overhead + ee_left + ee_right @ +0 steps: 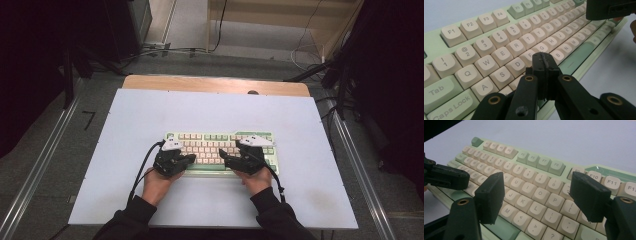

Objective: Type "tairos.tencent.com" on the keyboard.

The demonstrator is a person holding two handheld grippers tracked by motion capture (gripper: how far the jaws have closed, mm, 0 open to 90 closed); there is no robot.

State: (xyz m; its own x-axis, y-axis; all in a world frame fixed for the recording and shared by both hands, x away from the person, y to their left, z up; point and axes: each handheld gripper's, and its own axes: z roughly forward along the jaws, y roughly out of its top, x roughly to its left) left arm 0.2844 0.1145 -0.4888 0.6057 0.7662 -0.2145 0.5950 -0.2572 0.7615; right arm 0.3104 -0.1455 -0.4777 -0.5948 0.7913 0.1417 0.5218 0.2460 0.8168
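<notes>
A mint-green keyboard (pixel 210 138) with cream keys lies in the middle of the white table top. My left gripper (pixel 190 159) hovers over its left half. In the left gripper view its jaws are pressed together with nothing between them, the tip (pixel 544 61) just above the F and G keys (pixel 536 51). My right gripper (pixel 223 155) is over the keyboard's right half. Its two black pads (pixel 490 197) stand wide apart above the letter keys (pixel 529 186), gripper (pixel 540 195) empty. The two grippers point toward each other.
The white table top (pixel 150 115) has open surface on every side of the keyboard. A wooden edge (pixel 200 83) runs along its far side. Metal rails (pixel 45 160), cables (pixel 165 50) and dark stands (pixel 70 70) lie on the floor around it.
</notes>
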